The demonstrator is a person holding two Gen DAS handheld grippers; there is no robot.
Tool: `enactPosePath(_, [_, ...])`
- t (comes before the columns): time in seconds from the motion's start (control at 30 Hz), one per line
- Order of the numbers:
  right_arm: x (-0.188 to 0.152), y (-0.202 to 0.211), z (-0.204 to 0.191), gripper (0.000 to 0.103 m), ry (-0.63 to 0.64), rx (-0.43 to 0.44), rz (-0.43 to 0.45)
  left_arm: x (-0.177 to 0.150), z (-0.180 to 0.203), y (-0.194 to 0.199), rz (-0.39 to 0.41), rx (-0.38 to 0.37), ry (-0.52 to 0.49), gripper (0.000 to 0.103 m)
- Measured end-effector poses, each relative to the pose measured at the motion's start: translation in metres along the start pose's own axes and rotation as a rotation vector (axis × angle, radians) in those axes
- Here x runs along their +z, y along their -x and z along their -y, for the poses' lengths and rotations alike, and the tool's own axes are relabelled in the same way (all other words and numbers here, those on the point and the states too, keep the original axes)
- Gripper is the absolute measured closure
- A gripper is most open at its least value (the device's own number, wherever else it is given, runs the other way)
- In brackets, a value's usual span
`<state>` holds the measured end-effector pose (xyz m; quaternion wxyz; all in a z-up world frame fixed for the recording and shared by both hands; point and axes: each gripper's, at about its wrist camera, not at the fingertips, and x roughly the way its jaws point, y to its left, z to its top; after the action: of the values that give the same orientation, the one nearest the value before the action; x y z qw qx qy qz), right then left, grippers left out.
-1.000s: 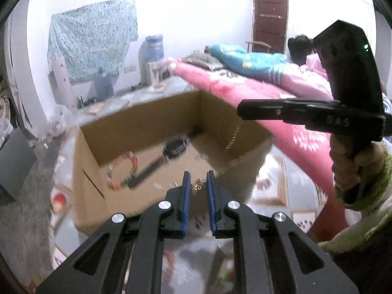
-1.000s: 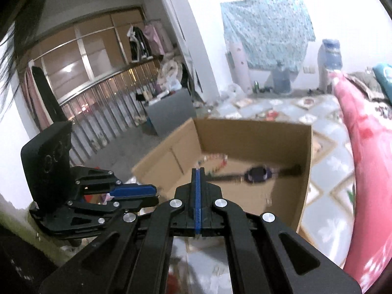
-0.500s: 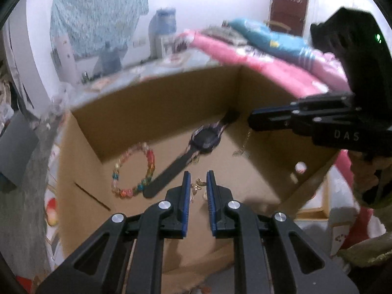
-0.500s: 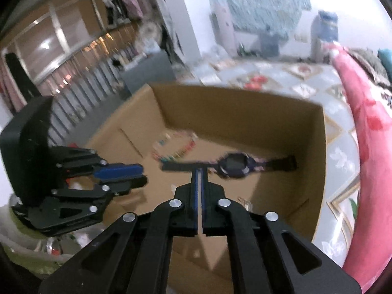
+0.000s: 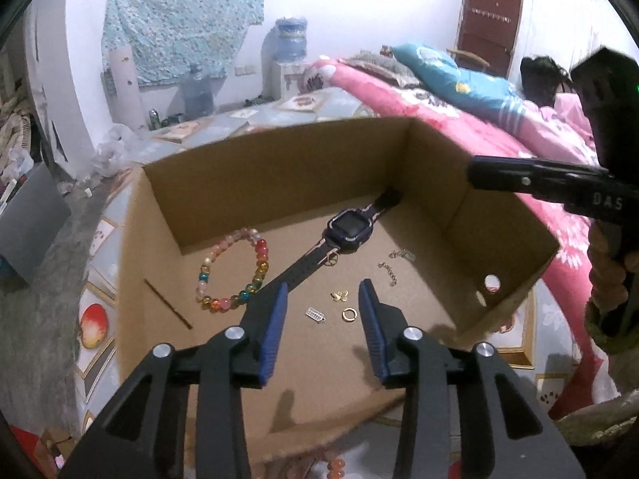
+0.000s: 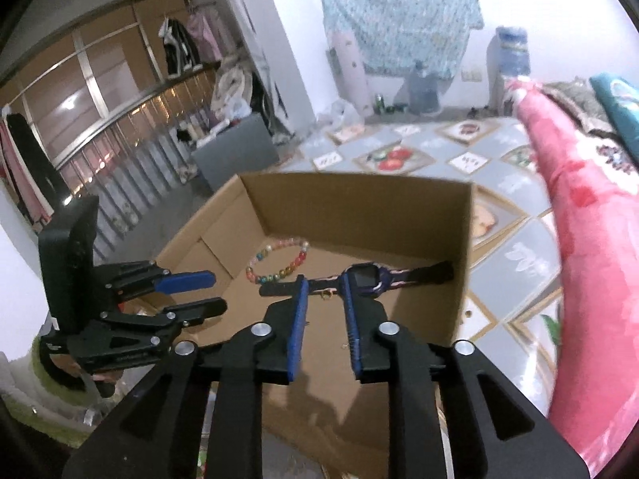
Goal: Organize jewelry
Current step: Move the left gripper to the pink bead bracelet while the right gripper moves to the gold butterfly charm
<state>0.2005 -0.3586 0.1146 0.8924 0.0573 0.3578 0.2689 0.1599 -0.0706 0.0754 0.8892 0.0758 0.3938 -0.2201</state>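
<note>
Both hand-held grippers over the cardboard box [image 5: 287,167], jaws opening, nothing between them: left hand-held gripper [image 5: 322,299], right hand-held gripper [image 6: 324,285]. Left view only: gold ring [image 5: 349,313], charm [image 5: 339,295], chain [image 5: 389,271] on box floor. Both views show watch [image 5: 349,229] & bead bracelet [image 5: 235,271]; small gold bit by strap, prob. a charm.

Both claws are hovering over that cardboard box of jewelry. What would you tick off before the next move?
1. Left gripper empty, jaws opening: ok.
2. Right gripper empty, jaws opening: ok.
3. Small gold charm lying on the floor of the cardboard box: ok.
4. Gold ring, bead bracelet and watch inside the box: ok.
5. More jewelry left outside the box: cannot tell.
</note>
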Motion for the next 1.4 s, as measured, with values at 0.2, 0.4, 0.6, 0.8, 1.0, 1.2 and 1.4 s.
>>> enactPosePath(0.2, [-0.016, 0.043, 0.000, 0.072, 0.000, -0.002, 0.077, -0.009, -0.004, 0.039, 0.084, 0.019, 0.044, 0.056])
enactPosePath(0.4, [-0.046, 0.080, -0.009, 0.064, 0.029, 0.045, 0.144, -0.038, -0.008, 0.086, 0.173, 0.036, 0.089, 0.048])
enactPosePath(0.6, [-0.076, 0.106, -0.008, 0.060, 0.007, 0.161, 0.153, -0.081, -0.011, 0.106, 0.144, 0.048, 0.133, 0.041])
enactPosePath(0.8, [-0.099, 0.069, -0.006, 0.060, -0.043, 0.128, 0.017, -0.114, 0.006, 0.063, -0.047, 0.081, 0.130, 0.041])
enactPosePath(1.0, [-0.129, 0.009, -0.021, 0.060, -0.002, 0.023, -0.163, -0.120, 0.028, 0.025, -0.133, 0.091, 0.064, 0.047])
enactPosePath(1.2, [-0.139, -0.016, -0.028, 0.064, -0.001, -0.025, -0.212, -0.117, 0.030, 0.001, -0.199, 0.150, 0.030, 0.063])
enactPosePath(1.4, [-0.140, -0.025, -0.030, 0.073, -0.001, -0.056, -0.232, -0.114, 0.030, -0.008, -0.217, 0.168, 0.047, 0.066])
